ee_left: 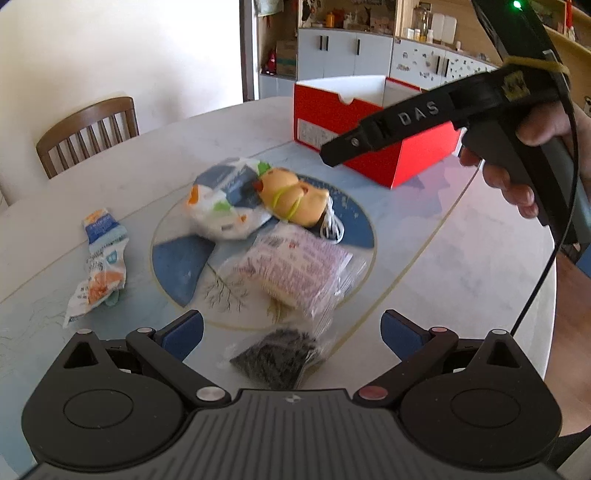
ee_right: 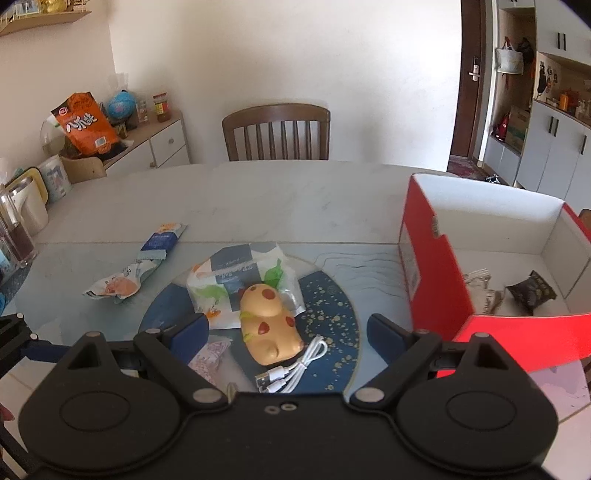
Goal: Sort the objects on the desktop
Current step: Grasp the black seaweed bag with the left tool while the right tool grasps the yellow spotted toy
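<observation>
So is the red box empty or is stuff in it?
Not empty. The red box is open on top, and the right wrist view shows a dark packet and some crumpled wrappers lying on its white floor.

Both grippers are matte black plastic with blue pads [ee_left: 184,334] on the fingers and silver and reddish round screws at the joints. The right gripper [ee_left: 332,155] carries raised letters "DAS", a yellow rubber band [ee_left: 535,63], a green light [ee_left: 517,4] and a thin black cable [ee_left: 554,251].
</observation>
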Demonstrator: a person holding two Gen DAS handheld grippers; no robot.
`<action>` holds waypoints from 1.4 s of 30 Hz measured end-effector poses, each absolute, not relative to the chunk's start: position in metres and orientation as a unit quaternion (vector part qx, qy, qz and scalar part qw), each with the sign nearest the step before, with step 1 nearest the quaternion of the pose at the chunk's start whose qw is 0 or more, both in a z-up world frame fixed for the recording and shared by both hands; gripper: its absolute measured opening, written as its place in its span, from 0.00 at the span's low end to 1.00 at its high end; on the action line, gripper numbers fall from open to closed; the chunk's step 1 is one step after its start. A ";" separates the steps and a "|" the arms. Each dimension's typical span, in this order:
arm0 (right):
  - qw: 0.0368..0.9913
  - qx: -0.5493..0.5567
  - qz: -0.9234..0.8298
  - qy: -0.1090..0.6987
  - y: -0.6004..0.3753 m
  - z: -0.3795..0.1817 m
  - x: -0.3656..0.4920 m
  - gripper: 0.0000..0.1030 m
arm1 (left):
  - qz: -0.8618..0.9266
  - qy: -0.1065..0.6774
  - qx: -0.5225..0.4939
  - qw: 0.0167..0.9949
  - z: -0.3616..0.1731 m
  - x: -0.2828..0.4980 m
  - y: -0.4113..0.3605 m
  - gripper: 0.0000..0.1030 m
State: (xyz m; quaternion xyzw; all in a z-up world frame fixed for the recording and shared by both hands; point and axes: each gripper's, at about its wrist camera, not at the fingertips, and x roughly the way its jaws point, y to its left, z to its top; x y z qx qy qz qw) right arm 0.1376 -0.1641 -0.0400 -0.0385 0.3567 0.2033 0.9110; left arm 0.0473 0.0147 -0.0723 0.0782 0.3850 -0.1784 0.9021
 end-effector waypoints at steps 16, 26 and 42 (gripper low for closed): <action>0.901 -0.053 0.198 0.383 -0.146 -0.071 0.162 0.83 | -0.208 0.370 0.080 0.902 -0.099 0.052 0.035 0.99; 0.891 -0.062 0.205 0.401 -0.132 -0.085 0.171 0.70 | -0.230 0.371 0.103 0.894 -0.110 0.058 0.036 0.87; 0.887 -0.071 0.201 0.409 -0.124 -0.092 0.173 0.52 | -0.231 0.373 0.100 0.893 -0.113 0.056 0.037 0.46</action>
